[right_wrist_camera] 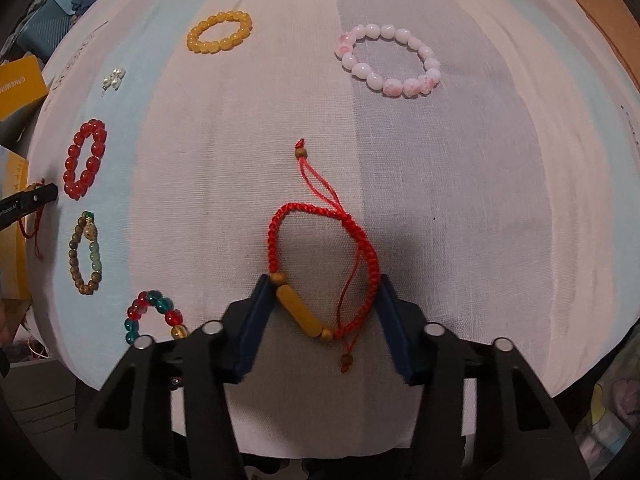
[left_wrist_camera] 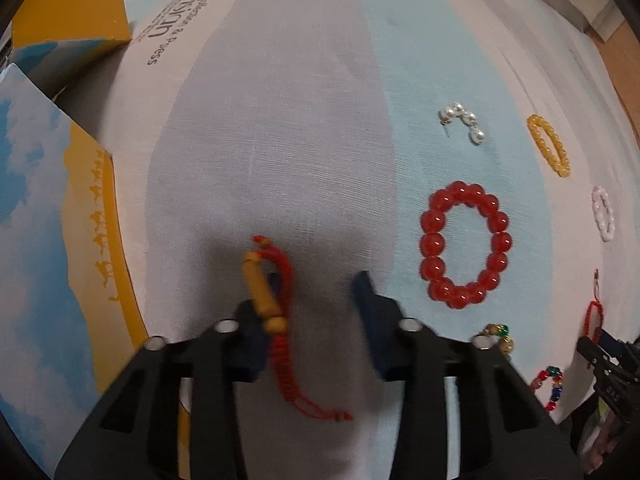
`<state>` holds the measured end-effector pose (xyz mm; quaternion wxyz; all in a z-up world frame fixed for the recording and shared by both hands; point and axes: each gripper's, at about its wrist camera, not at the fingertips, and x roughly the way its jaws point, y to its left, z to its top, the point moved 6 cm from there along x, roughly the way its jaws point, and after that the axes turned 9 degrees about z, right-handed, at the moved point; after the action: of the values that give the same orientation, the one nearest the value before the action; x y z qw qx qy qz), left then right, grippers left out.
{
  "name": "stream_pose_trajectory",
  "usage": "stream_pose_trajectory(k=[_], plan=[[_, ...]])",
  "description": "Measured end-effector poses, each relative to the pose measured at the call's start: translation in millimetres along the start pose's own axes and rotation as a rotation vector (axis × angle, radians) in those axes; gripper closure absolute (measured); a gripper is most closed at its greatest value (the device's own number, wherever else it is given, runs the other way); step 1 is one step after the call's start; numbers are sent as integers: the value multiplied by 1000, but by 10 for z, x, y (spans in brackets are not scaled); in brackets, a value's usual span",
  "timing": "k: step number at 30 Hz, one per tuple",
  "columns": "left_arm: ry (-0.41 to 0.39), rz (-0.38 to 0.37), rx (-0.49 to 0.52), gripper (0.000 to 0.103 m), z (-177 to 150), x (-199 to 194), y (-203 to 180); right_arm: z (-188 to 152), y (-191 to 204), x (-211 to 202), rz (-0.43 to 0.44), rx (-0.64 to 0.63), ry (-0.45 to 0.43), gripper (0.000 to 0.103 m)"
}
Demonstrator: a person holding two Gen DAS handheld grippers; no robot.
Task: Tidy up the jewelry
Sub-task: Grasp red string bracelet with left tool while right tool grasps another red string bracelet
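Observation:
My left gripper (left_wrist_camera: 320, 284) is open above the cloth; a red cord bracelet with a tan wooden bead (left_wrist_camera: 276, 312) hangs against its left finger, not clamped. My right gripper (right_wrist_camera: 322, 288) is open and straddles a second red cord bracelet with a tan bead (right_wrist_camera: 320, 264) lying flat on the cloth. A red bead bracelet (left_wrist_camera: 464, 244) (right_wrist_camera: 85, 158), a yellow bead bracelet (left_wrist_camera: 549, 145) (right_wrist_camera: 220, 32), a pink-white bead bracelet (right_wrist_camera: 390, 60) (left_wrist_camera: 603, 213) and pearl earrings (left_wrist_camera: 464, 120) (right_wrist_camera: 114, 77) lie on the cloth.
A yellow and sky-blue box (left_wrist_camera: 60, 264) with its raised lid (left_wrist_camera: 72, 12) stands open at the left. A green-brown bead bracelet (right_wrist_camera: 85, 252) and a red-teal bead bracelet (right_wrist_camera: 154, 314) lie at the cloth's near left. The striped cloth (right_wrist_camera: 460, 200) ends at the table edge on the right.

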<state>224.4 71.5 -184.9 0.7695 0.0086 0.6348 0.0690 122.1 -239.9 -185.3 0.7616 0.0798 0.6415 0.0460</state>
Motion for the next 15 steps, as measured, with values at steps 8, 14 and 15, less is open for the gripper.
stream_pose_trajectory(k=[8,14,15], plan=[[7,-33,12,98,-87,-119,-101,-16,-22,-128,28,24,-15,89],[-10,-46,32,98,-174,-276,-182,-72,-59,-274,48,31,-32,91],[-15,-47,35,98,-187,-307,-202,-77,-78,-302,53,36,-36,91]])
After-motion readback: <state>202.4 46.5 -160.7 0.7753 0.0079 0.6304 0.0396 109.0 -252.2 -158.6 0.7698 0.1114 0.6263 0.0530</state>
